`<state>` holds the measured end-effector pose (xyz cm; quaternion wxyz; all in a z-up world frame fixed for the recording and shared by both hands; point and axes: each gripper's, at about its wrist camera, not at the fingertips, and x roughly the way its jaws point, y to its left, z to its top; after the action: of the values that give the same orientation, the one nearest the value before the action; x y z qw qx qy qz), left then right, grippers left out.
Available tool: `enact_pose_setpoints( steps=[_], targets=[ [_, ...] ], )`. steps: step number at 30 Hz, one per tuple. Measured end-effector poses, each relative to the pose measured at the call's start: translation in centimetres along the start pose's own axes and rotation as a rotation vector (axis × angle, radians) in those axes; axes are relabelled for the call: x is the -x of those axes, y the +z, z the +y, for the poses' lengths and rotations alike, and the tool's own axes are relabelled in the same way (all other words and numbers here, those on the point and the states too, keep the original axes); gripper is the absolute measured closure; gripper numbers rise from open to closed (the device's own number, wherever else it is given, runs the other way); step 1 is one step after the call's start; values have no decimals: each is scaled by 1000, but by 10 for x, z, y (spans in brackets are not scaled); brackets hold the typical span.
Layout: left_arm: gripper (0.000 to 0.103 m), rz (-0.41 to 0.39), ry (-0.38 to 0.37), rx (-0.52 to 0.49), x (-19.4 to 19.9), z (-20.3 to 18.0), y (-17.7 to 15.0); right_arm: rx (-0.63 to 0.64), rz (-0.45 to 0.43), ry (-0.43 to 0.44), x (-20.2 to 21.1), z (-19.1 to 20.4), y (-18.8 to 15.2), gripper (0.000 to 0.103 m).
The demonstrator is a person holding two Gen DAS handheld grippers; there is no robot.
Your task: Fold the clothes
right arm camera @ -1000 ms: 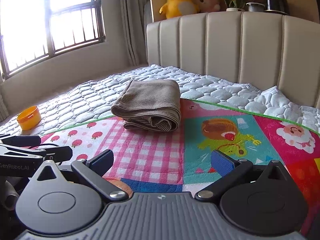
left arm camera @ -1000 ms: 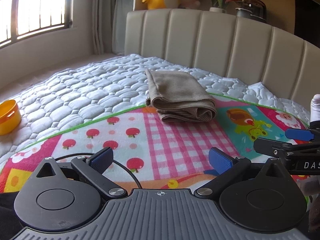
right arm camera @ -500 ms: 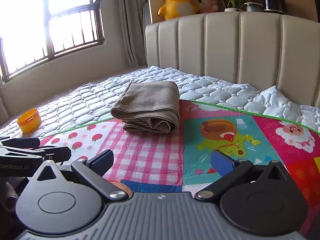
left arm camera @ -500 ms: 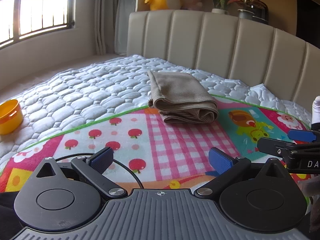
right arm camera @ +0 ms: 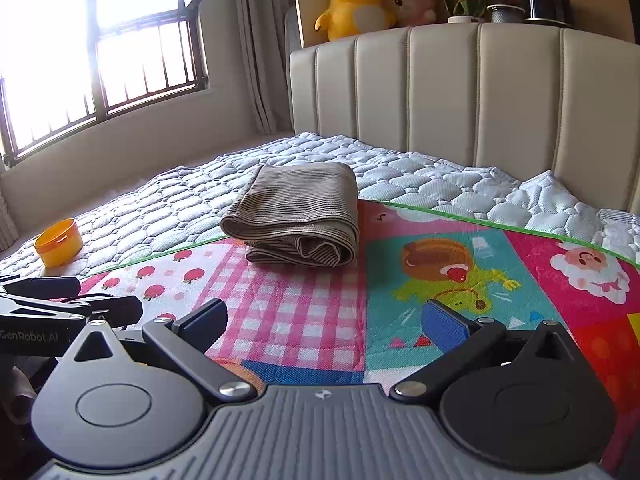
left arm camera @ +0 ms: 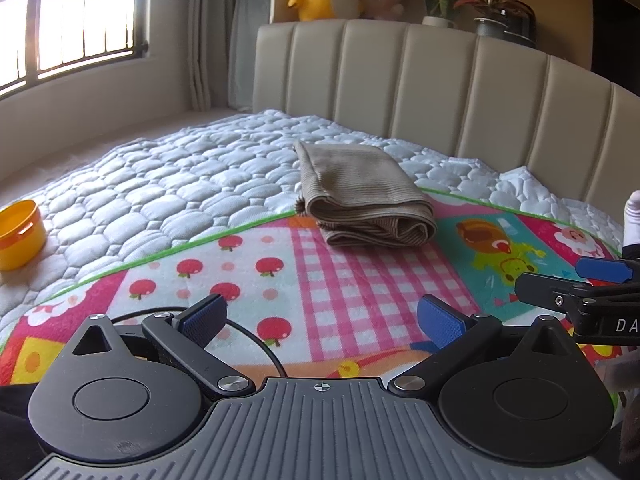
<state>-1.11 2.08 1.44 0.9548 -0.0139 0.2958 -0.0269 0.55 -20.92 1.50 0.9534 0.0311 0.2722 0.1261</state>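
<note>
Nearest the cameras, the left gripper [left arm camera: 322, 314] and the right gripper [right arm camera: 324, 318] hang low over the colourful cartoon-print play mat [left arm camera: 360, 280], each with its blue-padded fingers spread wide apart and holding nothing. A thin black cable [left arm camera: 256, 340] loops on the mat just ahead of the left one. The two sit side by side, each showing at the edge of the other's view. Beyond them, well clear, the folded beige ribbed garment [right arm camera: 298, 216] lies across the mat's green far edge, partly on the white quilted bed cover [left arm camera: 168, 184]. Off to the left stands a small orange plastic cup [right arm camera: 59, 242] — alone on the quilt. Farthest back are the cream padded headboard [right arm camera: 480, 100], a yellow duck plush toy [right arm camera: 354, 4] and a barred window [right arm camera: 100, 48].
</note>
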Motion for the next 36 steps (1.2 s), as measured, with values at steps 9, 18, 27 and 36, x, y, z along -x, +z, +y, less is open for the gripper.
enact_pose_setpoints(
  steps=[9, 18, 27, 36],
  targets=[
    [0, 4, 2, 0, -1, 0, 0, 0, 3, 0, 0, 0, -1, 0],
    [0, 5, 4, 0, -1, 0, 0, -5, 2, -1, 0, 1, -1, 0],
    [0, 7, 6, -2, -1, -1, -1, -5, 2, 0, 0, 1, -1, 0],
    [0, 10, 7, -3, -1, -1, -1, -4, 2, 0, 1, 0, -1, 0]
  ],
)
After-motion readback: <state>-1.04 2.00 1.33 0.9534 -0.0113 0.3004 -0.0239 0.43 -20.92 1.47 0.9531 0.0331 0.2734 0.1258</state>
